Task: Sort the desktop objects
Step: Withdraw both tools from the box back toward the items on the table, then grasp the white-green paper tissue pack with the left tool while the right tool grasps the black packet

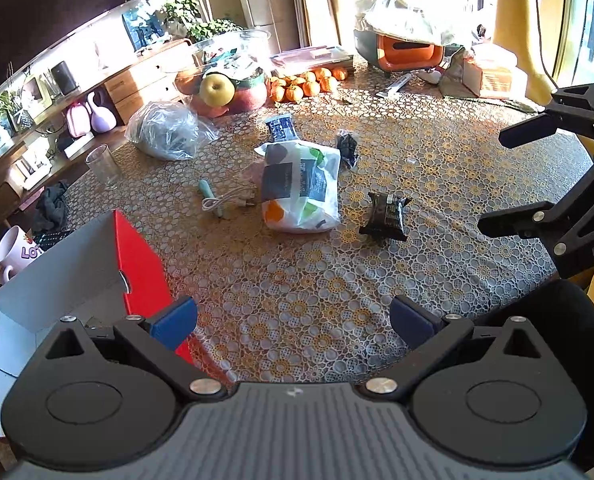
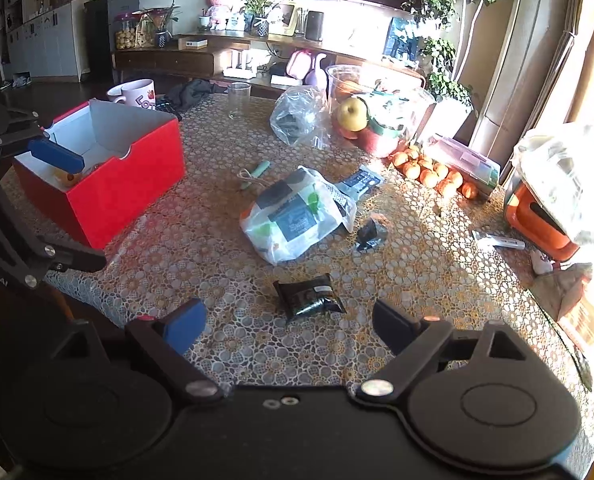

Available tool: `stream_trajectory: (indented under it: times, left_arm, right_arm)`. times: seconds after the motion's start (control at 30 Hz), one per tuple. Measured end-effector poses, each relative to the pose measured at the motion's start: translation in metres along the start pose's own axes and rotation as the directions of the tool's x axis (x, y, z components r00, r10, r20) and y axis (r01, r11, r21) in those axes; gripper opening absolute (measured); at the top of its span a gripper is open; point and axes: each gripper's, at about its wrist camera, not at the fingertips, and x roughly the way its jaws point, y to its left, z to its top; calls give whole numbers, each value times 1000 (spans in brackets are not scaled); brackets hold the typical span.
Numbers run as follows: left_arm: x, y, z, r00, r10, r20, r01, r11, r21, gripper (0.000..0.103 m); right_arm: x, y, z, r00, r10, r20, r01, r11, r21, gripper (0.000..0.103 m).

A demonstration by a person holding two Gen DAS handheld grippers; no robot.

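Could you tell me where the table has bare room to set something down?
The widest free patch lies between the red box, the white printed bag and the near table edge, left of the black packet. It is crowded toward the fruit bowl and tangerines.

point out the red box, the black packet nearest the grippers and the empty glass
red box [image 2: 129,196], right wrist view, front red wall
black packet [image 2: 309,294], right wrist view, middle of wrapper
empty glass [image 2: 239,100], right wrist view, side wall
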Motion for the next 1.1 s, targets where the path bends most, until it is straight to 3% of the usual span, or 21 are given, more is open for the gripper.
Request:
stream_trajectory:
  times: [0.83,1.1]
  left_arm:
    - [105,11,62,998,-23,-65,15,991,-131,103]
    - [135,10,81,996,-54,-69,47,994,-103,103]
  right_arm:
    - [78,-34,-9,991,72,-116,-71,997,17,91]
    - [104,-40,-6,985,90,-146,-88,996,17,91]
